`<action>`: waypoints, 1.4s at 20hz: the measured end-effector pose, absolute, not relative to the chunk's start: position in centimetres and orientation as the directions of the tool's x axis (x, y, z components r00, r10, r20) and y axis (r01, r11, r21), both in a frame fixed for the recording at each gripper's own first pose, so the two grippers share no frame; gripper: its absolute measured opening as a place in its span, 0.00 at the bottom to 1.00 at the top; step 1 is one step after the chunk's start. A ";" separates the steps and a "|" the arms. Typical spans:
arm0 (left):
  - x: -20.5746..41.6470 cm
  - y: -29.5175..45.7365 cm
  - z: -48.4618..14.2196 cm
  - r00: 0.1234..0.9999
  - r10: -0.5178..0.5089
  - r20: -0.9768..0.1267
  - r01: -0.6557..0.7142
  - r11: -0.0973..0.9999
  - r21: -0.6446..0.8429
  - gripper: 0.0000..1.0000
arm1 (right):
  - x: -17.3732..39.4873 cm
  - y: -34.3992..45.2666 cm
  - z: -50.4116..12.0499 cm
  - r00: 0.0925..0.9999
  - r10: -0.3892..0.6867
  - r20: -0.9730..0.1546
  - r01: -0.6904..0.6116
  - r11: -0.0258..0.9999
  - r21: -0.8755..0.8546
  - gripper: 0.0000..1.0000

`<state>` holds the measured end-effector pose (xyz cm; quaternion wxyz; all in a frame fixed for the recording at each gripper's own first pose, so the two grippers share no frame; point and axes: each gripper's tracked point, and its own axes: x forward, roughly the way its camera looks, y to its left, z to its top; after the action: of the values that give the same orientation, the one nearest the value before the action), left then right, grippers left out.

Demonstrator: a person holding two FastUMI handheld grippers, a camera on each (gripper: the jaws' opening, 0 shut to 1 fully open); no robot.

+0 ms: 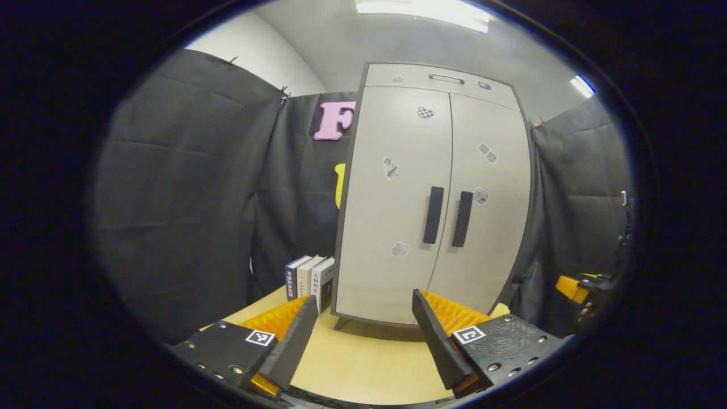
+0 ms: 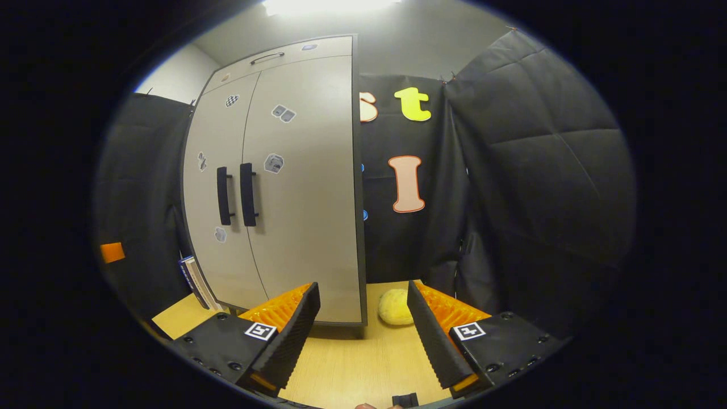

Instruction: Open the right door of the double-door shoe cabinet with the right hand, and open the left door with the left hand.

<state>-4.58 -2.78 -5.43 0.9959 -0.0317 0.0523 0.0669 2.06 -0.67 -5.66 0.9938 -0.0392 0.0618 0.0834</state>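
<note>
While both grippers hang spread and empty, no step is done. Left gripper (image 1: 363, 318): cabinet (image 1: 397, 170) at 12 o'clock, left door (image 1: 392, 204) closed, its handle (image 1: 433, 215) well apart. Right gripper (image 2: 363, 312): right door (image 2: 306, 187) at 11 o'clock, closed, handle (image 2: 247, 194) untouched. Both doors remain to open.

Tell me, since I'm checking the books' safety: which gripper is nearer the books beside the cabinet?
Left, as far as I can judge. The left gripper faces the cabinet with the books just ahead-left. The right gripper sees them farther off, beyond the cabinet's far corner.
</note>
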 end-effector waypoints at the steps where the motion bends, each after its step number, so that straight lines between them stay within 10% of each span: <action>1: -4.5 -2.6 -5.3 0.987 0.126 -0.104 -0.131 0.990 -0.049 0.98 | 2.0 -0.6 -5.9 0.979 0.156 -0.134 -0.166 0.984 -0.067 0.97; 28: 1.0 8.5 -5.4 0.997 0.044 -0.059 -0.049 0.994 -0.098 0.97 | 8.1 18.5 6.5 0.968 0.252 0.009 -0.251 0.965 -0.072 0.98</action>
<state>1.03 8.46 -5.40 0.9981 -0.0497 0.0286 0.0232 8.11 18.52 6.51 0.9913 -0.0353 -0.0091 0.1267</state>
